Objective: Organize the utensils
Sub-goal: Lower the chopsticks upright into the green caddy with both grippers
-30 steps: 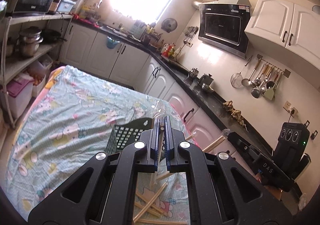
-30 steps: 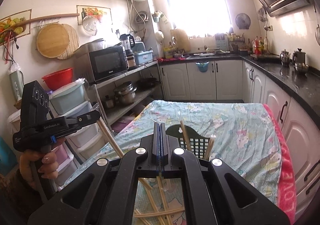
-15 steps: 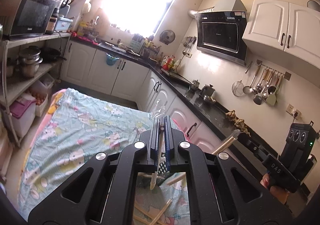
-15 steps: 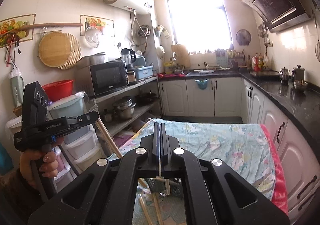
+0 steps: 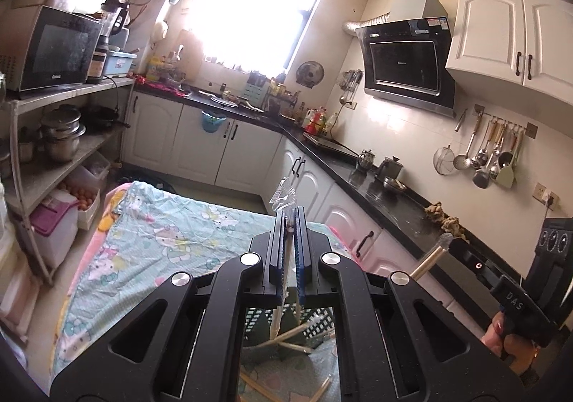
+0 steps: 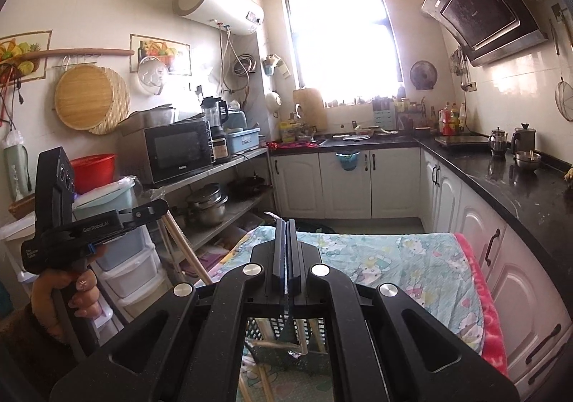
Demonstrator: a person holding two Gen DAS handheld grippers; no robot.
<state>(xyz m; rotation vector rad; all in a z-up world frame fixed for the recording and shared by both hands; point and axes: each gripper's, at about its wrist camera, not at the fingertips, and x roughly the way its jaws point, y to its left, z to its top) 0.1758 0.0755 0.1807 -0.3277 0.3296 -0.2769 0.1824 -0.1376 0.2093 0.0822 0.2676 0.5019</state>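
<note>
My left gripper (image 5: pixel 290 212) is shut on a wrapped chopstick (image 5: pixel 277 316); its clear wrapper end (image 5: pixel 284 192) sticks out above the fingertips and the stick hangs below them. My right gripper (image 6: pixel 285 223) is shut on another chopstick (image 6: pixel 303 334), which also hangs beneath it. Each gripper shows in the other's view: the left gripper (image 6: pixel 161 207) at the left, the right gripper (image 5: pixel 454 246) at the right. Under both lies a dark green slotted basket (image 5: pixel 318 318) (image 6: pixel 274 325) with chopsticks leaning in it. Loose chopsticks (image 5: pixel 259 389) lie on the cloth in front of it.
The table (image 5: pixel 161 233) wears a light blue cartoon cloth with a pink edge (image 6: pixel 483 312). A shelf rack with pots (image 5: pixel 61 137) stands at the left. White cabinets under a black counter (image 5: pixel 394 201) run along the right. A person's hand (image 6: pixel 68 294) grips the left gripper's handle.
Both grippers have risen with their chopsticks still clamped. The basket and table have slid down in both views, and the basket now shows only below the fingers.
</note>
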